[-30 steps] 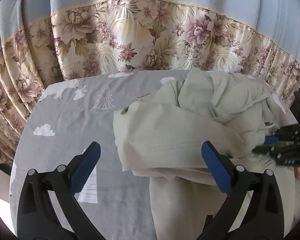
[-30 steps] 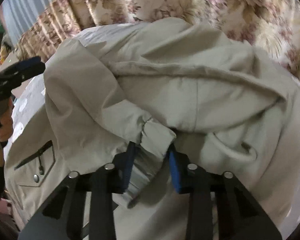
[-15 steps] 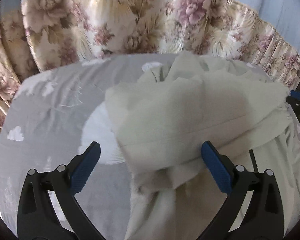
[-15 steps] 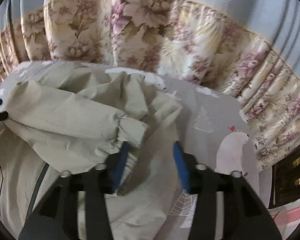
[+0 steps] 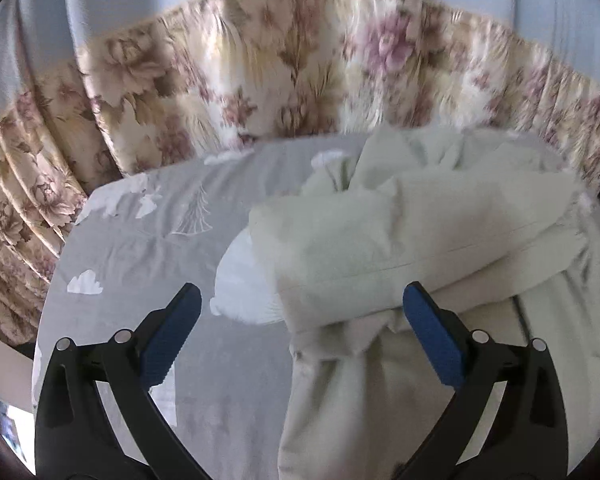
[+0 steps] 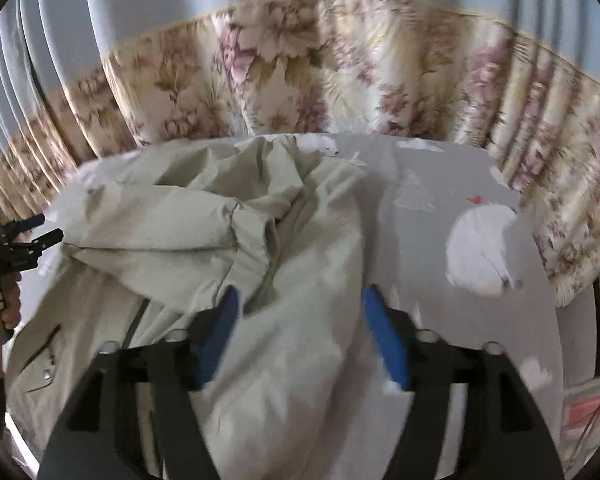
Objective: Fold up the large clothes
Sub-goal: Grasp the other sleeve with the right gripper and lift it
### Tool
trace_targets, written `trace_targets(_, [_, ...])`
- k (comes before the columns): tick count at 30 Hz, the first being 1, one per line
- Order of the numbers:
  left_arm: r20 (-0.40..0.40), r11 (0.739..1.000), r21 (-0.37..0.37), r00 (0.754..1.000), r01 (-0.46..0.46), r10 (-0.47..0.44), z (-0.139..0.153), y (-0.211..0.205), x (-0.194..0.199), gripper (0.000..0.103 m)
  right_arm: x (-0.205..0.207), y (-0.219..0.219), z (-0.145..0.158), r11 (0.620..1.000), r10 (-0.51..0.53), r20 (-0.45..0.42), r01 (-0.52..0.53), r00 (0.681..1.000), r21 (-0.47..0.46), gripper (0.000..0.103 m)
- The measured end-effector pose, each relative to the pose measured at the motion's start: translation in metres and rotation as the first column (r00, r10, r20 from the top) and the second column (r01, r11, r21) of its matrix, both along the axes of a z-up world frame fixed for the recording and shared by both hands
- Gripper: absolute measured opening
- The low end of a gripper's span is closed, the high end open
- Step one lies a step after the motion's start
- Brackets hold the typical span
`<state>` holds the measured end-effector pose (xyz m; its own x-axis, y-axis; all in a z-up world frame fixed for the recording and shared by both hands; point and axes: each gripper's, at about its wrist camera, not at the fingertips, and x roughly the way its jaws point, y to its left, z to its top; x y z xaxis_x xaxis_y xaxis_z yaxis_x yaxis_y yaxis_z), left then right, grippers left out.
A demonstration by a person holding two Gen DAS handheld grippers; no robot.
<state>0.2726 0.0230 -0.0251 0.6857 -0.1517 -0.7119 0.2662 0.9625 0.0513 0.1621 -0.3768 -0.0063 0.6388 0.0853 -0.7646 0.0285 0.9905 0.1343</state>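
Jaws wide on left gripper [image 5: 302, 322], right gripper [image 6: 302, 330]; jacket [image 6: 204, 248] folded, bedsheet [image 5: 148, 248] bare leftward.

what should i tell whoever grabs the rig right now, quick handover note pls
Left gripper: open, holding nothing, hovering at the jacket's left edge.
Right gripper: open, with jacket cloth bulging between its fingers but not pinched.
Beige jacket: on the grey printed bedsheet, front up with the zipper and a snap pocket showing. One sleeve lies folded across the body; the rest is bunched toward the floral curtain.
Done: one sleeve brought over.
Left: smooth the bunched cloth, bring in the other side, then fold the body. My guess is the far bunch needs flattening first.
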Motion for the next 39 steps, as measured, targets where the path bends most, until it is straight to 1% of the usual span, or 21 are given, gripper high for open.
trace_targets(3, [0.032,0.998,-0.06,0.999,0.013,-0.011,0.008,0.002,-0.019,0.1,-0.018,0.013,-0.021,0.999,0.031,-0.047,-0.03,0.998,0.035,0.07])
trace_targets(7, [0.041,0.998,-0.048,0.998,0.042,-0.04,0.005,-0.008,-0.036,0.1,-0.036,0.042,-0.058,0.997,0.07,-0.171,-0.075,0.983,-0.024,0.067])
trace_targets(9, [0.035,0.998,-0.034,0.998,0.057,-0.056,0.001,-0.013,-0.041,0.1,-0.038,0.05,-0.064,0.992,0.083,-0.19,-0.099,0.978,-0.076,0.023])
trace_targets(11, [0.026,0.998,-0.013,0.998,0.064,-0.064,-0.003,-0.018,-0.042,0.1,-0.031,0.041,-0.057,0.991,0.082,-0.172,-0.098,0.982,-0.089,0.01])
trace_targets(12, [0.024,0.998,-0.001,0.998,0.061,-0.061,-0.005,-0.019,-0.041,0.1,-0.025,0.033,-0.053,0.99,0.059,-0.164,-0.079,0.985,-0.119,0.01])
trace_targets(13, [0.021,0.998,0.008,0.998,0.056,-0.056,-0.007,-0.02,-0.039,0.1,-0.02,0.023,-0.046,0.979,0.015,-0.148,-0.044,0.989,-0.199,0.01])
trace_targets(14, [0.019,0.998,0.01,0.998,0.054,-0.054,-0.007,-0.021,-0.038,0.1,-0.008,0.009,-0.038,0.945,-0.054,-0.117,0.013,0.992,-0.326,0.008])
trace_targets(15, [0.016,0.998,0.012,0.998,0.054,-0.054,-0.008,-0.021,-0.038,0.1,0.004,-0.004,-0.031,0.915,-0.099,-0.097,0.052,0.99,-0.4,0.007])
trace_targets(16, [0.016,0.998,0.014,0.998,0.054,-0.054,-0.008,-0.021,-0.037,0.1,0.017,-0.022,-0.024,0.897,-0.135,-0.077,0.089,0.988,-0.432,0.007])
trace_targets(18, [0.02,0.999,0.024,0.999,0.048,-0.048,-0.008,-0.022,-0.037,0.1,0.051,-0.058,-0.011,0.892,-0.181,-0.074,0.132,0.981,-0.432,0.008])
trace_targets(20, [0.024,0.999,0.036,0.999,0.04,-0.041,-0.007,-0.023,-0.036,0.1,0.087,-0.076,-0.009,0.866,-0.175,-0.092,0.109,0.98,-0.489,0.011])
trace_targets(21, [0.027,0.999,0.043,0.999,0.034,-0.035,-0.007,-0.022,-0.036,0.1,0.099,-0.081,-0.007,0.849,-0.184,-0.075,0.12,0.98,-0.515,0.026])
trace_targets(22, [0.03,0.998,0.049,0.999,0.027,-0.029,-0.006,-0.022,-0.036,0.1,0.11,-0.088,-0.002,0.849,-0.2,-0.056,0.144,0.978,-0.509,0.036])
trace_targets(23, [0.032,0.998,0.051,0.999,0.024,-0.026,-0.005,-0.022,-0.035,0.1,0.116,-0.103,0.005,0.893,-0.214,-0.045,0.177,0.976,-0.413,0.056])
trace_targets(25, [0.03,0.999,0.051,0.999,0.019,-0.021,-0.004,-0.019,-0.034,0.1,0.113,-0.123,0.013,0.941,-0.233,-0.032,0.217,0.972,-0.26,0.058])
trace_targets(26, [0.03,0.998,0.052,0.999,0.018,-0.02,-0.004,-0.018,-0.033,0.1,0.103,-0.127,0.016,0.949,-0.236,-0.024,0.225,0.971,-0.219,0.059])
trace_targets(28, [0.027,0.998,0.056,0.999,0.015,-0.016,-0.006,-0.015,-0.032,0.1,0.08,-0.128,0.017,0.949,-0.244,0.005,0.24,0.97,-0.205,0.066])
trace_targets(30, [0.013,0.999,0.044,1.0,0.016,-0.016,-0.008,-0.012,-0.028,0.1,0.058,-0.138,0.009,0.958,-0.251,-0.006,0.247,0.968,-0.143,0.087])
trace_targets(32, [-0.009,1.0,0.021,1.0,0.015,-0.015,-0.012,-0.01,-0.023,0.1,0.033,-0.158,-0.006,0.958,-0.283,-0.051,0.28,0.958,-0.058,0.087])
trace_targets(34, [-0.022,1.0,0.009,1.0,0.021,-0.02,-0.015,-0.01,-0.021,0.1,0.008,-0.166,-0.015,0.947,-0.321,-0.076,0.319,0.944,-0.038,0.087])
trace_targets(39, [-0.022,0.999,0.017,0.999,0.049,-0.049,-0.018,-0.015,-0.027,0.1,-0.056,-0.149,-0.041,0.948,-0.314,-0.115,0.319,0.942,0.022,0.087])
